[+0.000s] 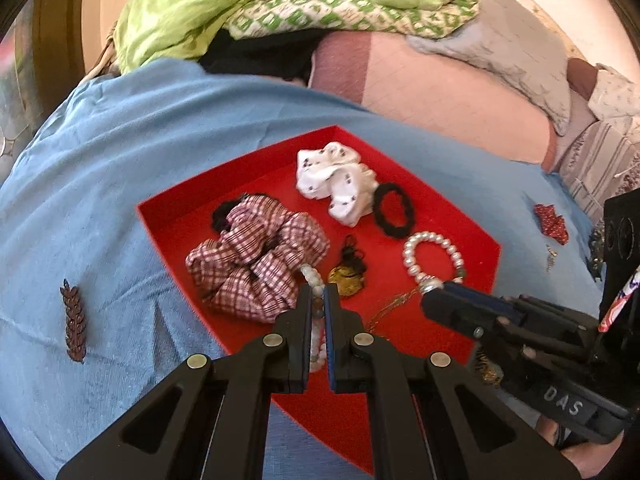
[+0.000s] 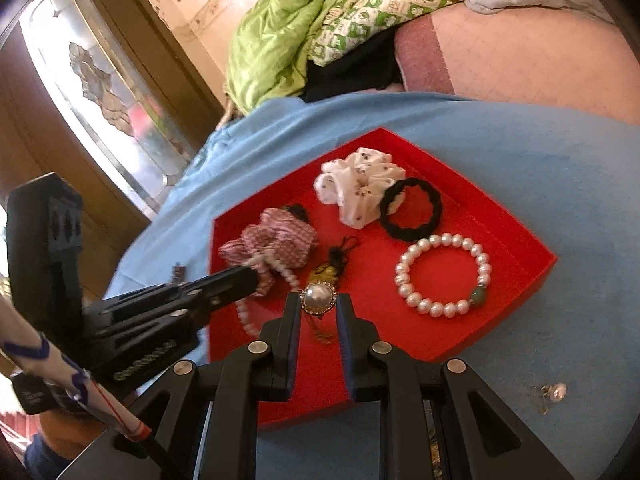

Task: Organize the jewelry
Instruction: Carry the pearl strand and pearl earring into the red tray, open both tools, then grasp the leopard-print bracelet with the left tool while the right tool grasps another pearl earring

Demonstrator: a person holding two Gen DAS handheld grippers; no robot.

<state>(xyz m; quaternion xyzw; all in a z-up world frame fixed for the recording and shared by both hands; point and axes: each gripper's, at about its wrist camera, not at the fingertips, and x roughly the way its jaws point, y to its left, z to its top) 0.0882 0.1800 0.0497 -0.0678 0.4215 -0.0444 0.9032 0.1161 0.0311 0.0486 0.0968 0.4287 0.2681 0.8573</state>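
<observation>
A red tray [image 1: 180, 216] [image 2: 532, 256] lies on a blue cloth. It holds a plaid scrunchie [image 1: 256, 264] [image 2: 276, 244], a white scrunchie [image 1: 336, 180] [image 2: 360, 188], a black hair tie [image 1: 394, 210] [image 2: 412, 208], a pearl bracelet [image 1: 432, 256] [image 2: 444, 276] and a gold pendant [image 1: 346, 280] [image 2: 322, 276]. My left gripper [image 1: 319, 292] [image 2: 250, 276] is shut on a pale bead bracelet [image 1: 316, 280] [image 2: 280, 272] over the tray. My right gripper [image 2: 318, 300] [image 1: 434, 292] holds a pearl brooch [image 2: 318, 298] with a chain between its fingers, over the tray's near part.
A brown leaf-shaped hair clip [image 1: 75, 324] lies on the cloth to the left. A red fabric piece [image 1: 552, 224] and small metal pieces [image 1: 552, 258] lie to the right. A pearl earring [image 2: 556, 392] lies near the right gripper. A green quilt [image 1: 240, 4] is heaped behind.
</observation>
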